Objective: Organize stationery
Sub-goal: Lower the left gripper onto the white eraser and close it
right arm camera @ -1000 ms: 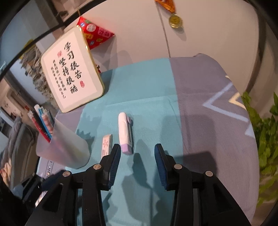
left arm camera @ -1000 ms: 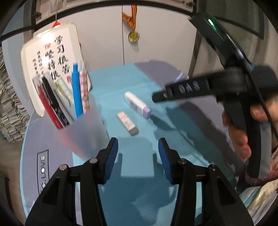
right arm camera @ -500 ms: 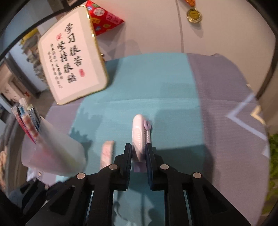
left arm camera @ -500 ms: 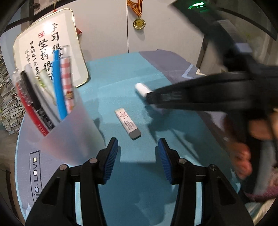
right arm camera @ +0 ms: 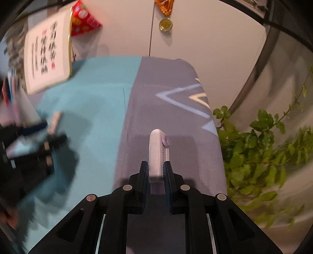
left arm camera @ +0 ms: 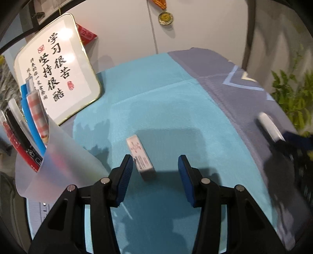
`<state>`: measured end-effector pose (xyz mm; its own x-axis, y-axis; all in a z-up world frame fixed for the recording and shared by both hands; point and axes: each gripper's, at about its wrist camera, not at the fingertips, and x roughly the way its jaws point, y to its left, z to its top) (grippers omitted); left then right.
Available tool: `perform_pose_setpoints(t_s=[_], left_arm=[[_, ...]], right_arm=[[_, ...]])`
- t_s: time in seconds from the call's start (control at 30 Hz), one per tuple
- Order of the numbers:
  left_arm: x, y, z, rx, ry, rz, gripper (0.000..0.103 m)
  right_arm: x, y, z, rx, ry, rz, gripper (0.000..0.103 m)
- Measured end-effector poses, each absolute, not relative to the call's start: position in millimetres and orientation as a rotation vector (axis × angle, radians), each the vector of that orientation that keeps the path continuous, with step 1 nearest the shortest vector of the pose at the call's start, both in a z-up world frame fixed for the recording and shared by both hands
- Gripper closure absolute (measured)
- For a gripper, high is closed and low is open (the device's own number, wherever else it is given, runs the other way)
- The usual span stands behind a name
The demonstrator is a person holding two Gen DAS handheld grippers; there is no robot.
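Note:
A white eraser [left arm camera: 140, 156] with a printed sleeve lies on the teal cloth [left arm camera: 176, 117]. My left gripper [left arm camera: 155, 164] is open and straddles the eraser's near end, which sits closer to the left pad. My right gripper [right arm camera: 156, 168] is shut on a white and lilac cutter [right arm camera: 157, 150], held above the grey part of the cloth. In the left wrist view the cutter [left arm camera: 269, 127] shows blurred at the far right. A frosted pen cup [left arm camera: 64, 162] holding several pens [left arm camera: 32, 117] stands to the left of the eraser.
A gold-framed calligraphy sign [left arm camera: 56, 70] leans at the back left of the table. A medal [left arm camera: 165, 17] hangs on the white wall behind. A leafy green plant [right arm camera: 264, 146] stands just past the table's right edge. A red packet [right arm camera: 84, 19] sits behind the sign.
My right gripper closed on the cutter and carried it right, over the grey cloth. My left gripper moved forward and down until its fingers came to either side of the eraser.

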<state>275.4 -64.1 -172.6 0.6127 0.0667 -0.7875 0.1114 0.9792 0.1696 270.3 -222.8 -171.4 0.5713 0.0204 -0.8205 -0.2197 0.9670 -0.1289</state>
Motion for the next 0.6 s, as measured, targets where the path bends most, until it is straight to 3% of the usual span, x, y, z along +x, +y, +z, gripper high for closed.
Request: perform_pose_setpoints(t_s=[0.23, 0.3, 0.33, 0.37, 0.4, 0.47, 0.6], left_arm=[[286, -70, -176, 0.233, 0.921, 0.011, 0.058], [287, -70, -175, 0.228, 0.915, 0.012, 0.072], [285, -69, -173, 0.235, 0.904, 0.006, 0.089], [286, -68, -172, 0.226, 0.907, -0.014, 0.097], [285, -67, -170, 0.192, 0.923, -0.054, 0.097], [284, -61, -170, 0.095, 0.972, -0.156, 0.098], [261, -63, -167, 0.119, 0.945, -0.201, 0.098]], right_arm=[[256, -207, -179, -0.301, 0.905, 0.225, 0.085], [252, -209, -177, -0.267, 0.899, 0.291, 0.084], [252, -214, -175, -0.218, 0.902, 0.337, 0.083], [252, -218, -173, -0.173, 0.903, 0.366, 0.083], [252, -227, -170, -0.105, 0.9, 0.398, 0.081], [255, -246, -166, 0.02, 0.887, 0.418, 0.065], [259, -273, -163, 0.146, 0.867, 0.361, 0.06]])
